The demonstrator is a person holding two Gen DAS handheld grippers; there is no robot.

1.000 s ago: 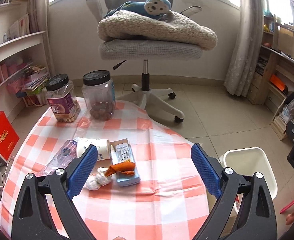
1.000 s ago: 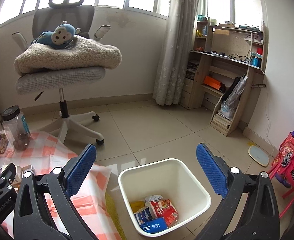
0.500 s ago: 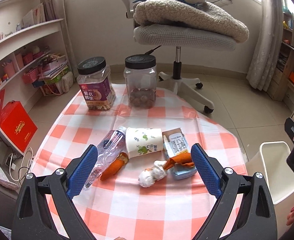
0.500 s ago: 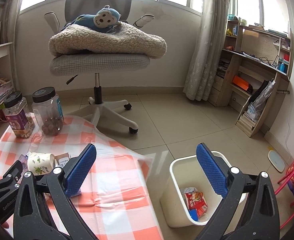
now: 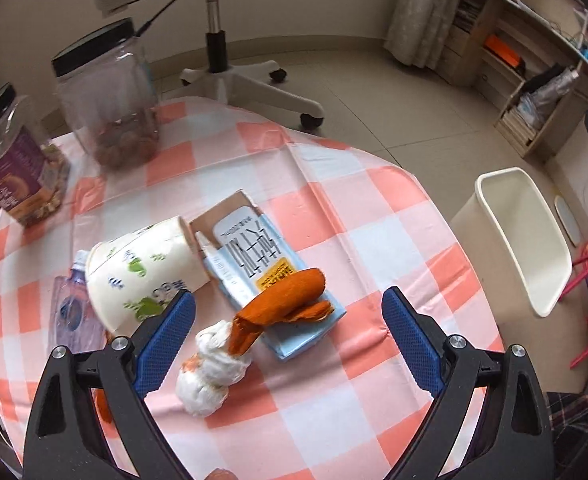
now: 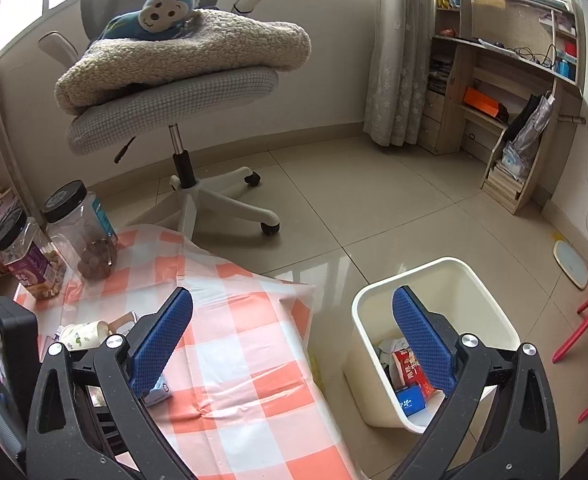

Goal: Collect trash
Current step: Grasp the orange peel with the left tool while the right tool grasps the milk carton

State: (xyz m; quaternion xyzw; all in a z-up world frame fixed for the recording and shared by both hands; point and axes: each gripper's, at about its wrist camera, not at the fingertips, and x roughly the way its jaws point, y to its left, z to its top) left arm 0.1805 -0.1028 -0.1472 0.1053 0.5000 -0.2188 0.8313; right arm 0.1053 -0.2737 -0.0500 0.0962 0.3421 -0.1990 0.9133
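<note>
The left hand-held gripper (image 5: 288, 328), released and empty, hangs over trash at centre frame on the checked bench (image 5: 373, 208): an orange peel (image 5: 290, 304) draped across a blue carton (image 5: 270, 276) and a white tissue wad (image 5: 212, 372). Closing here could catch only the peel, or nudge the paper cup (image 5: 146, 272) rolling. The right hand-held gripper (image 6: 292, 344) is likewise spread (the crushed bottle (image 5: 72, 320) at lower left is half hidden), with the bin (image 6: 489, 300) at lower right.

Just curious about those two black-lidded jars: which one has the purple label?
The jar farther left, at the table's edge. The other jar beside it is clear, with brown round pieces at its bottom.
</note>
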